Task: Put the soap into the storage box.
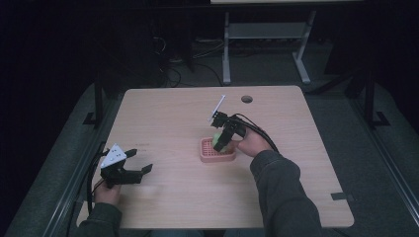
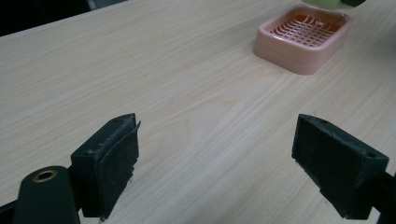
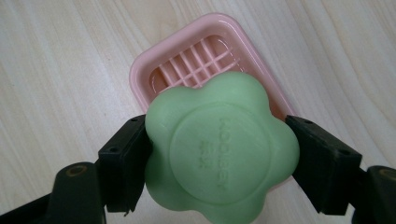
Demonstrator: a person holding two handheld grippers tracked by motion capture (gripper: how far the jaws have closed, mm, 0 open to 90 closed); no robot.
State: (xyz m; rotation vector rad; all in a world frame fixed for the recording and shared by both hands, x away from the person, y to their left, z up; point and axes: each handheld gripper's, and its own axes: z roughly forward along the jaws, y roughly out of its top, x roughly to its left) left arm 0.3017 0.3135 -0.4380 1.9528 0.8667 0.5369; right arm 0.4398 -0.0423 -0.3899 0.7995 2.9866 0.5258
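Jaws of right gripper [image 3: 219, 154] clamping green soap [image 3: 219, 154], left gripper [image 2: 215, 163] wide apart

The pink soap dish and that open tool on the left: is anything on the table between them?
Nothing: the left gripper view shows bare wooden table from the left gripper to the pink soap dish.

Black tongs [image 1: 138, 164], white marker plate [image 1: 113, 156], dark sleeves [image 1: 284, 190]

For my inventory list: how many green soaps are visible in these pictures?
1. The green flower-shaped soap is clamped in the right gripper, above the pink slatted plastic soap dish. None lies elsewhere on the wooden table.
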